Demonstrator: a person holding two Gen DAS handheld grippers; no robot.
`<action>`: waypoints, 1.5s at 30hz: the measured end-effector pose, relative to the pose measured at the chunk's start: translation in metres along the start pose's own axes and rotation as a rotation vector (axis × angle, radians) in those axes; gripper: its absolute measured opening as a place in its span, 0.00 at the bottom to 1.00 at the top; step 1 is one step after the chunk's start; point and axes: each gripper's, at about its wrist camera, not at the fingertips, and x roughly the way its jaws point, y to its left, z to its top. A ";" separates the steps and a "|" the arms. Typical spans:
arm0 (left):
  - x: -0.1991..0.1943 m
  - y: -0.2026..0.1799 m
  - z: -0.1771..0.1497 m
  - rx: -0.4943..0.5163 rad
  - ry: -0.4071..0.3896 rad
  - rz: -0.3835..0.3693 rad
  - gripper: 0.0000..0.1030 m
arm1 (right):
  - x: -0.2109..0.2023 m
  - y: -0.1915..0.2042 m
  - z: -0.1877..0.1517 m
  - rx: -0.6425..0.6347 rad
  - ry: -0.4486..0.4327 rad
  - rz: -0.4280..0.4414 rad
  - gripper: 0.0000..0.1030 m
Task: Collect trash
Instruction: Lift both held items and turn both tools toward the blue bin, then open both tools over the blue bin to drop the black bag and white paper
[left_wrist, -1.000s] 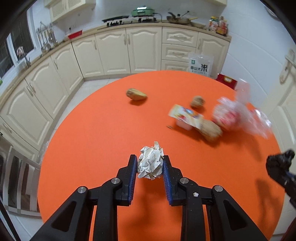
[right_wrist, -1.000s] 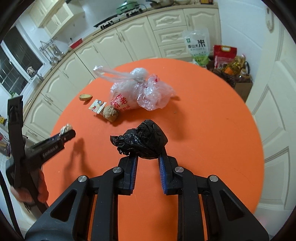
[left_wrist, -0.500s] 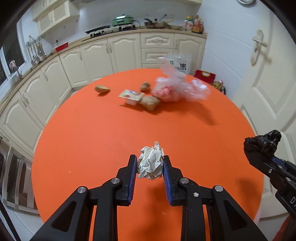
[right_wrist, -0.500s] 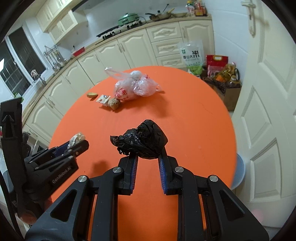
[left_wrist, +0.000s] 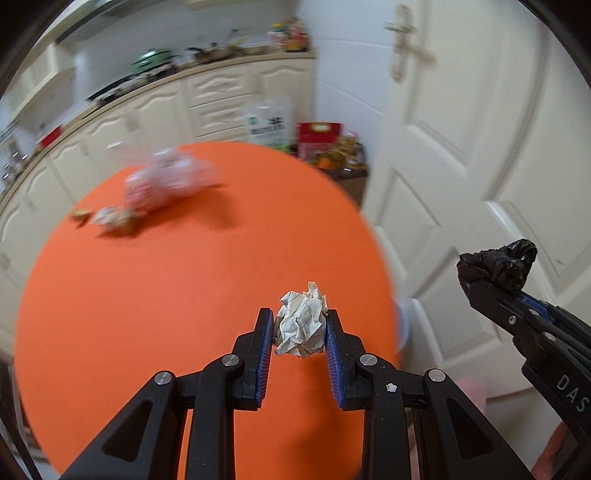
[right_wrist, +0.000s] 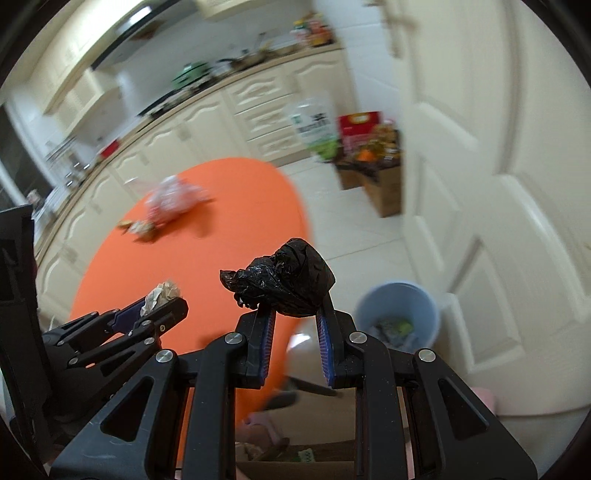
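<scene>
My left gripper (left_wrist: 300, 325) is shut on a crumpled white paper ball (left_wrist: 302, 324) and holds it above the right edge of the round orange table (left_wrist: 147, 295). My right gripper (right_wrist: 293, 314) is shut on a crumpled black plastic bag (right_wrist: 284, 278) and holds it in the air past the table's edge. That bag also shows in the left wrist view (left_wrist: 498, 267). The paper ball shows in the right wrist view (right_wrist: 160, 293). A light blue trash bin (right_wrist: 400, 314) with trash inside stands on the floor, to the right of the right gripper.
A clear plastic bag (left_wrist: 166, 181) and small scraps (left_wrist: 110, 218) lie at the far side of the table. A white door (left_wrist: 480, 166) is on the right. Boxes and bags (right_wrist: 373, 158) stand on the floor by the cabinets.
Both grippers have swung to the right with their loads. The right gripper has left the table and the blue bin has come into view. The views are blurred by motion.
</scene>
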 end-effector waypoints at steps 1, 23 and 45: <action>0.004 -0.008 0.002 0.010 0.004 -0.011 0.23 | -0.001 -0.013 0.001 0.020 -0.001 -0.024 0.20; 0.226 -0.165 0.032 0.254 0.346 -0.160 0.23 | 0.090 -0.206 -0.029 0.296 0.214 -0.295 0.20; 0.418 -0.127 0.037 0.032 0.583 -0.195 0.42 | 0.245 -0.230 -0.020 0.332 0.441 -0.197 0.22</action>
